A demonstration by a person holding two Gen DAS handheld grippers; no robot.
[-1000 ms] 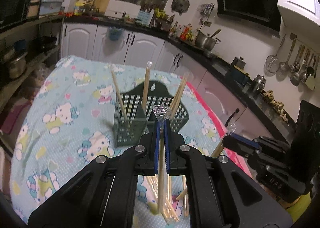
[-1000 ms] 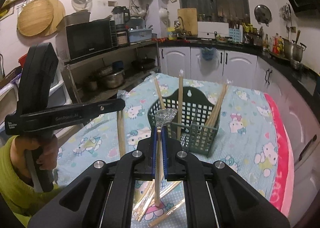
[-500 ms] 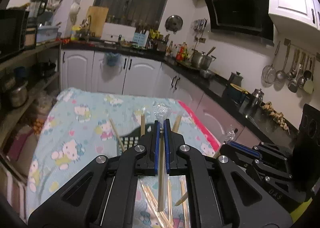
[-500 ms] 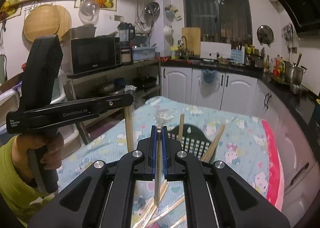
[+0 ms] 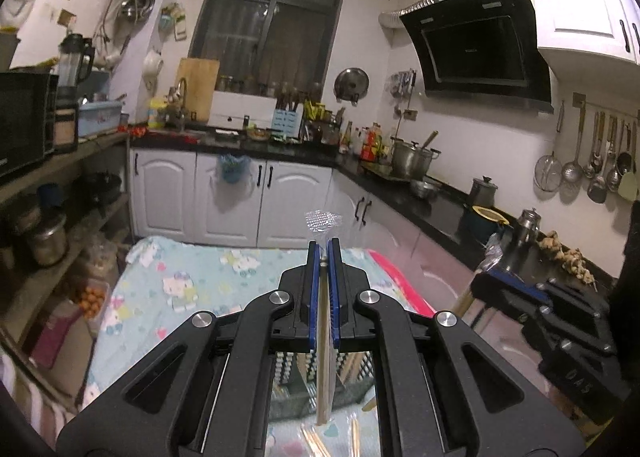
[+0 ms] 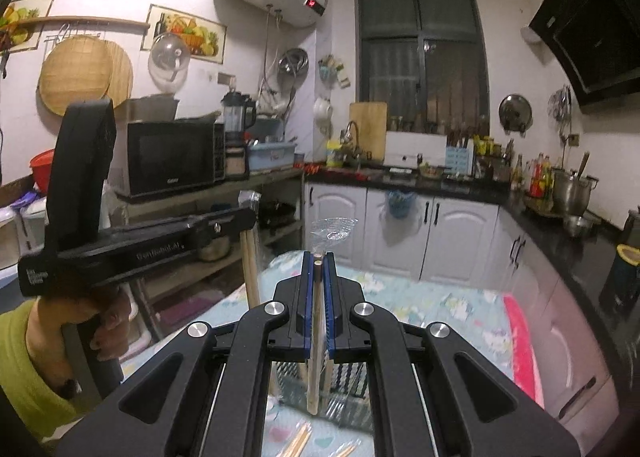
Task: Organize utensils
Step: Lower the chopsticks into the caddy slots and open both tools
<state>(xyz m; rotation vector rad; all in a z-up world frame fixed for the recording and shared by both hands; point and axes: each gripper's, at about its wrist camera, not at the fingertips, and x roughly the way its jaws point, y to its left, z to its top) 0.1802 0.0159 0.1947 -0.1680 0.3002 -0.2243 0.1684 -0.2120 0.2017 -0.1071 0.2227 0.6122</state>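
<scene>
My left gripper (image 5: pixel 324 247) is shut on a plastic-wrapped pair of wooden chopsticks (image 5: pixel 323 377) held upright, high above the table. My right gripper (image 6: pixel 318 257) is shut on another wrapped pair of chopsticks (image 6: pixel 315 373), also upright. The green mesh utensil basket (image 5: pixel 348 377) shows only partly, below and between the jaws; it also shows in the right wrist view (image 6: pixel 348 381). Loose wrapped chopsticks (image 5: pixel 312 441) lie on the table in front of the basket, and in the right wrist view (image 6: pixel 298 443). The left gripper appears in the right wrist view (image 6: pixel 250 213), the right gripper in the left wrist view (image 5: pixel 486 275).
The table has a light blue cartoon-print cloth (image 5: pixel 192 281) with a red edge (image 6: pixel 520 341). White cabinets (image 5: pixel 236 197) and a black counter stand behind. A shelf with a microwave (image 6: pixel 172 157) is at the left.
Both grippers have risen and tilted up with their chopsticks. The basket has dropped from the middle of view to below the jaws.
</scene>
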